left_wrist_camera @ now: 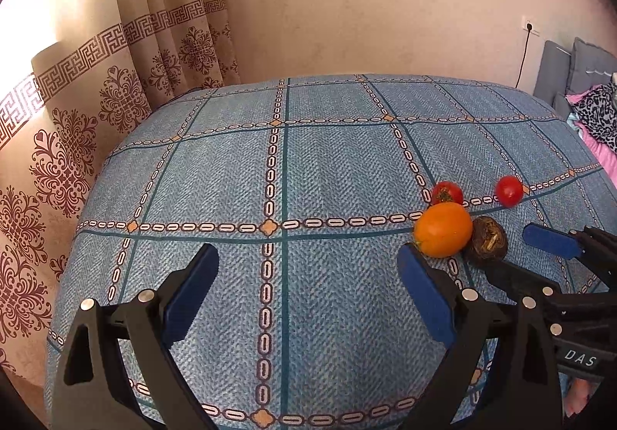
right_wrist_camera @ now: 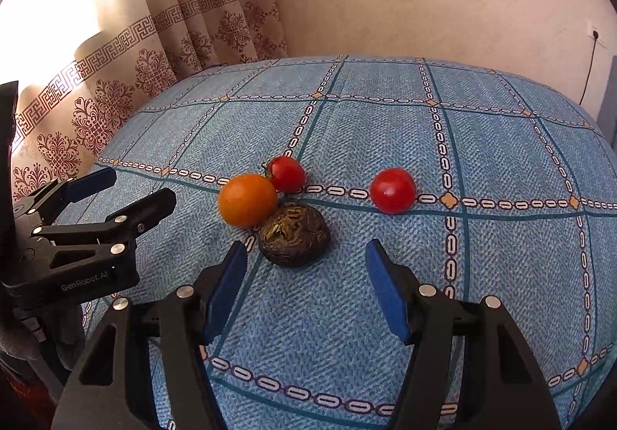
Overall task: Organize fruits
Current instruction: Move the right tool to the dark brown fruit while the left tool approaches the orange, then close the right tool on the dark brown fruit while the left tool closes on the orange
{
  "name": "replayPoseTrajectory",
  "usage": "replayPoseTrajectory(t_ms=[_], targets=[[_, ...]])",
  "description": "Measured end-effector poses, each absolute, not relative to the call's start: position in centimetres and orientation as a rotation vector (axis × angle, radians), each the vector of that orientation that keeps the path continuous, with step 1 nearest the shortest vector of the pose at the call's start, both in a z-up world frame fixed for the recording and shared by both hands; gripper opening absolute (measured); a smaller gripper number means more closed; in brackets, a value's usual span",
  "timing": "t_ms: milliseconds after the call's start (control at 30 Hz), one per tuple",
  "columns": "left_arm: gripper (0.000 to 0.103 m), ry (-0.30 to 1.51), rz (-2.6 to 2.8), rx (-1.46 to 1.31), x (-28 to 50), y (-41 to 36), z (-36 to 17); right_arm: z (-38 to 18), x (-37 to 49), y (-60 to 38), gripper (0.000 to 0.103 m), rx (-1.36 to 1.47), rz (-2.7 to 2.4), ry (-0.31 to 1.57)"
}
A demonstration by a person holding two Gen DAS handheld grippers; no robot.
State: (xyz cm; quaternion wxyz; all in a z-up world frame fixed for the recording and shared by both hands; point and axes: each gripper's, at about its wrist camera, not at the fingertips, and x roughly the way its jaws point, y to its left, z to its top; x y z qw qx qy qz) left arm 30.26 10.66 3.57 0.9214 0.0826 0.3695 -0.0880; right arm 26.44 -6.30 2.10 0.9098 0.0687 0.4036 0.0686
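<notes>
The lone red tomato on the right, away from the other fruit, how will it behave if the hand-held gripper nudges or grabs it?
The lone red tomato looks round, so a nudge would probably roll it across the blue tablecloth. Its glossy skin may slip between the pads. It is probably soft, so a hard squeeze from the open right hand-held gripper could bruise it.

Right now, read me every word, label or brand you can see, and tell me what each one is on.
"GenRobot.AI": on the black body of the left gripper, seen from the right wrist.
"DAS": on the black body of the right gripper, seen from the left wrist; the marking runs out of frame.
No other readable text.
</notes>
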Motion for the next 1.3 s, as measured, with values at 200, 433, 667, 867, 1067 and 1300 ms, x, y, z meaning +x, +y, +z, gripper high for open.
replayPoseTrajectory(t_ms=[200,433,667,867,1067,1300], targets=[[0.095,0.767,-0.184,0.157,30.5,11.0,3.4,1.6,27.9,-5.6,0.052,0.122,0.174,0.854],[0.095,0.776,-0.190,0.166,30.7,10.6,3.1,1.6,28.2,-5.2,0.043,0.106,0.184,0.855],[0.095,0.794,-0.215,0.163,30.7,9.7,2.9,1.6,26.6,-6.8,0.043,0.132,0.152,0.845],[0.095,0.795,-0.273,0.162,30.1,8.1,3.2,1.6,25.2,-8.4,0.043,0.132,0.108,0.838],[0.095,0.791,-0.301,0.191,29.7,6.1,3.1,1.4,24.1,-10.6,0.043,0.194,0.089,0.831],[0.086,0.822,-0.332,0.159,30.1,5.2,2.6,1.3,23.2,-12.2,0.043,0.242,0.069,0.815]])
